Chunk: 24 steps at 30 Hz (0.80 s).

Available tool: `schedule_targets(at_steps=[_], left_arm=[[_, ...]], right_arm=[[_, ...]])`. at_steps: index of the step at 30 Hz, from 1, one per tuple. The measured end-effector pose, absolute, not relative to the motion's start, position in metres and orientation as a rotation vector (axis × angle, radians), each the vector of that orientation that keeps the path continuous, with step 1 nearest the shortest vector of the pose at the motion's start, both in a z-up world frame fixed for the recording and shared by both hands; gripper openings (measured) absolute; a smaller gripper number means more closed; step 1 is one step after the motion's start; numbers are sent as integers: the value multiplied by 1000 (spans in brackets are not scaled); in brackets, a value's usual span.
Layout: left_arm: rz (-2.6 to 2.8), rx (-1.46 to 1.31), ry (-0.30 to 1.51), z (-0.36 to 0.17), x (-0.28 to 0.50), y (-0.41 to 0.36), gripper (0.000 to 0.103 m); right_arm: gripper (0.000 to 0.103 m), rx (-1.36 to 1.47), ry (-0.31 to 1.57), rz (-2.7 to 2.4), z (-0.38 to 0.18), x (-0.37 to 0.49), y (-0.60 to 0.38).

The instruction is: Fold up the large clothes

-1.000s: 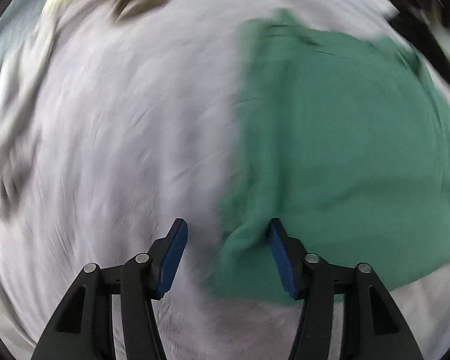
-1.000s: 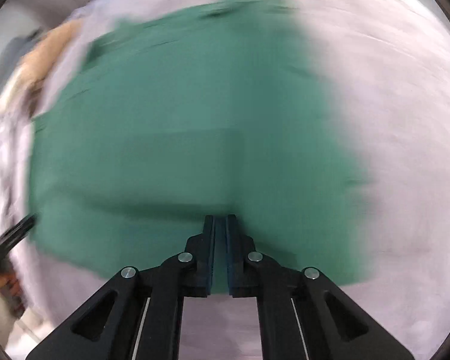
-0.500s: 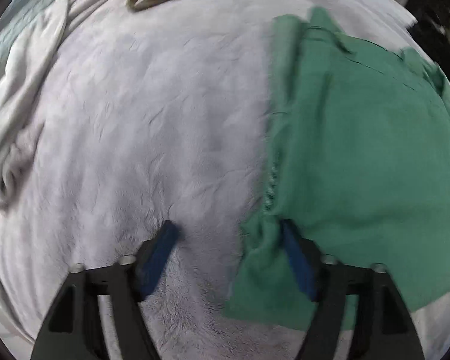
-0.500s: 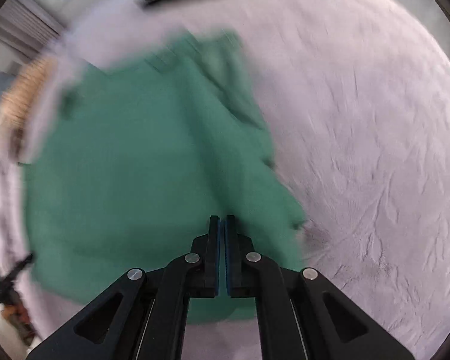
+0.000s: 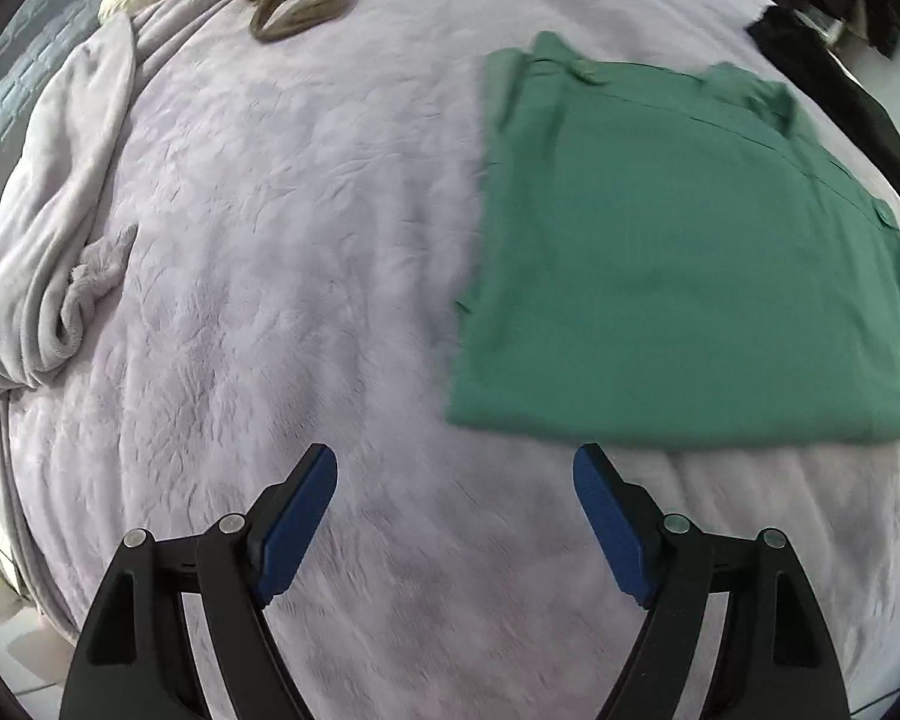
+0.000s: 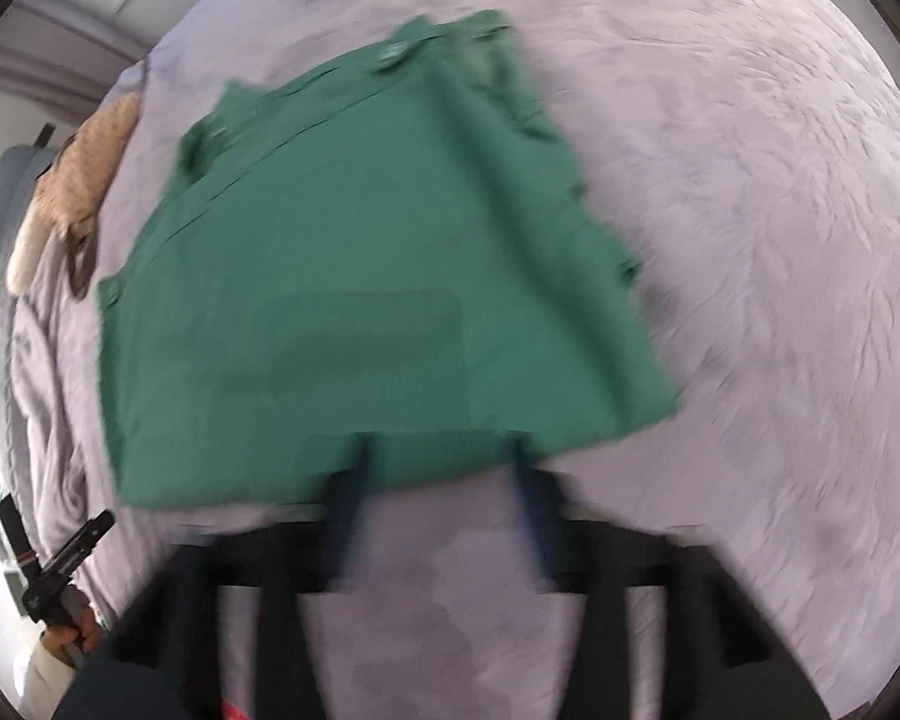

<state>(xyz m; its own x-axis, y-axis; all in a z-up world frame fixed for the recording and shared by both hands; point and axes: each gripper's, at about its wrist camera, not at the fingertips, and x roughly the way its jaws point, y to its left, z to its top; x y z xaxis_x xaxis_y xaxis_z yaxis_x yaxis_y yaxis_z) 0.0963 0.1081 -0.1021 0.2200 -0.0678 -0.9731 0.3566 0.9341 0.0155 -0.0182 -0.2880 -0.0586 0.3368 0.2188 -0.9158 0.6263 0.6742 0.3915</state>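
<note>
Green garment (image 5: 684,252) lies folded flat on the bed (image 5: 282,252); left gripper (image 5: 455,483) and right gripper (image 6: 438,474) both released, empty, right's jaws just opened, fold judged complete.

Both grippers point steeply downward with nothing between their 2 fingers: the left gripper (image 5: 455,483) has its blue-padded fingers (image 5: 297,519) spread wide, while the right gripper (image 6: 441,480), blurred, has just been opening, its jaws now apart.
</note>
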Motion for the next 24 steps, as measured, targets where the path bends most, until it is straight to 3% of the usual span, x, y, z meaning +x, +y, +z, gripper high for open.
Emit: schedule_targets(at_steps=[4, 6, 7, 8, 12, 14, 19, 24], left_arm=[[-297, 245, 1318, -88, 75, 102, 83], [-301, 223, 1303, -80, 65, 103, 83], [-301, 210, 1293, -77, 63, 104, 85], [-301, 201, 1289, -76, 70, 111, 101], [-289, 199, 1255, -68, 64, 118, 103], [-284, 200, 1264, -69, 65, 119, 103], [-225, 236, 1290, -76, 71, 124, 103], [-217, 254, 1336, -87, 75, 125, 103]], right_arm=[[69, 859, 1246, -253, -54, -12, -255], [76, 847, 1256, -233, -53, -9, -239], [81, 838, 1258, -223, -52, -3, -231], [82, 835, 1257, -214, -51, 0, -225], [86, 837, 1244, -184, -44, -10, -206], [102, 836, 1240, -177, -40, -17, -204], [103, 854, 1209, -133, -35, -12, -191], [103, 835, 1350, -110, -48, 2, -167]])
